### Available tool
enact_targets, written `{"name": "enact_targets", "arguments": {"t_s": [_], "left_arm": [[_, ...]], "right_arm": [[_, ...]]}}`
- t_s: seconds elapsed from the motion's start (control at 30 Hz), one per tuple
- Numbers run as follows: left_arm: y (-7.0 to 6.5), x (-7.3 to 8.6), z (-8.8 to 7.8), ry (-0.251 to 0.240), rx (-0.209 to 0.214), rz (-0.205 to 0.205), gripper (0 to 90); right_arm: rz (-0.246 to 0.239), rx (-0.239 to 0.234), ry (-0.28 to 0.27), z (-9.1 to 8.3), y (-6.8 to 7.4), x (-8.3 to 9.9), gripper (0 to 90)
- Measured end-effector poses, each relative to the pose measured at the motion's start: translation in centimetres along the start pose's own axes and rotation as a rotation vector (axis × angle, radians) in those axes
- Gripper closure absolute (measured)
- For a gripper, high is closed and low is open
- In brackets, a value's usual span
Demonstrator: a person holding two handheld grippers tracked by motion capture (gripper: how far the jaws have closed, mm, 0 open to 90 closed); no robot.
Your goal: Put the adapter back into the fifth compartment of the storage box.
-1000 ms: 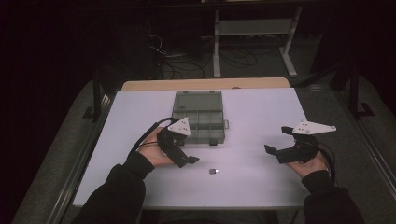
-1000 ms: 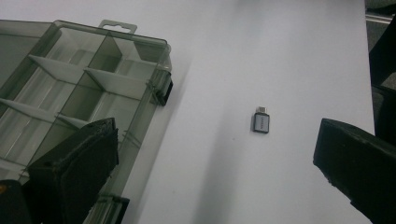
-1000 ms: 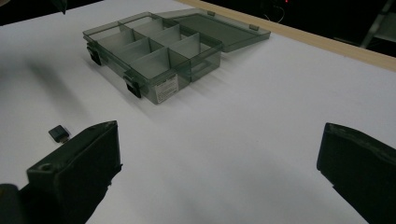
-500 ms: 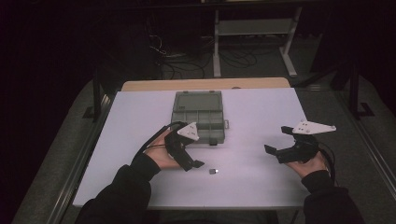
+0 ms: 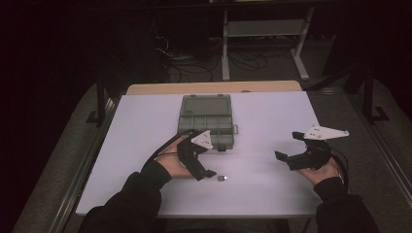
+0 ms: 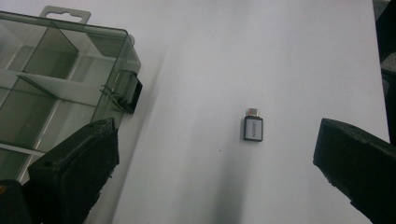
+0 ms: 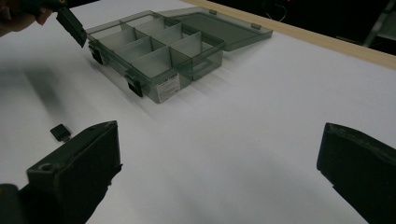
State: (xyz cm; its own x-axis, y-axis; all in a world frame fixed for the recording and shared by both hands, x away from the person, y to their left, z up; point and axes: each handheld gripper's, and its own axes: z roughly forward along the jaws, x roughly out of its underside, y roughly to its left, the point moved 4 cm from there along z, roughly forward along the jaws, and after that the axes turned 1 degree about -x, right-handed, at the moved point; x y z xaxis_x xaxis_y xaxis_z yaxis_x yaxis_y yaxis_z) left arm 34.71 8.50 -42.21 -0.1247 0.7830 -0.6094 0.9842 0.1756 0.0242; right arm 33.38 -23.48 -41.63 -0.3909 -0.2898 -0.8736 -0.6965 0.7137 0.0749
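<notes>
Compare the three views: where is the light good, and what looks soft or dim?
High view: dim, dark room, only the white table top lit. Left gripper view: bright, the small black adapter sharp, near jaws soft. Right gripper view: the translucent grey compartment box clear, jaws blurred.

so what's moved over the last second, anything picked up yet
The left claw slid right and toward the person, closing in on the small adapter, and is open around it in its own view. Nothing picked up. The adapter, open organizer box and open right claw stayed put.
</notes>
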Motion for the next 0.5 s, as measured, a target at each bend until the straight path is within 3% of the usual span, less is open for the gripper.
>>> {"name": "enact_targets", "arguments": {"t_s": [0.5], "left_arm": [[-0.4, -0.3, 1.0, 0.004, 0.015, 0.012, 0.2]], "right_arm": [[0.0, 0.001, -0.002, 0.0, 0.0, 0.0, 0.0]]}}
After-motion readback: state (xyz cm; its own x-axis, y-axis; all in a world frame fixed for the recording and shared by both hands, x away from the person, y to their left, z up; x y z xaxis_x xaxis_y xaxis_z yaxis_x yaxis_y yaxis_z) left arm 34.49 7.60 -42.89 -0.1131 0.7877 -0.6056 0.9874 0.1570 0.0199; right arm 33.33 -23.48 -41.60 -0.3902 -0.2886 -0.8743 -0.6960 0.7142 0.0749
